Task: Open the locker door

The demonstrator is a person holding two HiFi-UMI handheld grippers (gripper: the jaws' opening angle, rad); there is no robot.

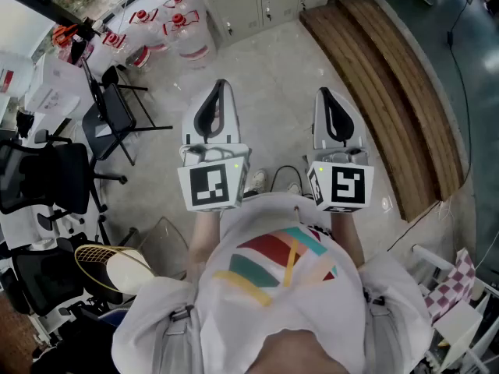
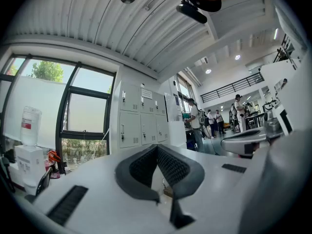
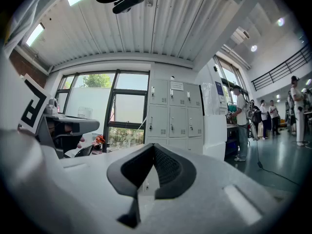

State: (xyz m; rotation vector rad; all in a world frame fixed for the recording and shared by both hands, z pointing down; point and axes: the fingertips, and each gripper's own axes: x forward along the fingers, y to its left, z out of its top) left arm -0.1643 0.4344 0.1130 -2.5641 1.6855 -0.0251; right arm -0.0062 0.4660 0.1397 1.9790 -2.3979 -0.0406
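**While the lockers sit across the room, both tongs are closed on nothing**

Since the job is a locker door, I'll start there. It belongs to the pale grey bank of metal lockers [image 3: 175, 113], which stands against the far wall just right of a black-framed window [image 3: 124, 113], well apart from both grippers. From the right gripper view I count three columns, with three doors in the top row and three in the row under it. A bottom row is partly hidden behind the jaws. Every door I can make out is closed. The same bank shows at the top edge of the head view.

Two grippers are in play, held level and side by side in front of the person's white shirt with coloured stripes [image 1: 281, 271]. On the left gripper [image 1: 221, 88] the black ribbed pads meet at the tips with nothing between them. Same deal on the right gripper [image 1: 326, 93]: pads together, empty. Each one carries one cube with black-and-white square markers [image 1: 212, 185], so two cubes.

Further out there's a curved brown wooden platform [image 1: 390, 76] off to the right. On the left I count one black folding chair [image 1: 117, 115] and two black office chairs [image 1: 47, 181]. Near the top is a bunch of clear water jugs with red caps [image 1: 179, 22], and I can't get a firm count on those. A group of standing people [image 3: 265, 116] is way off to the right of the lockers, too small to count.
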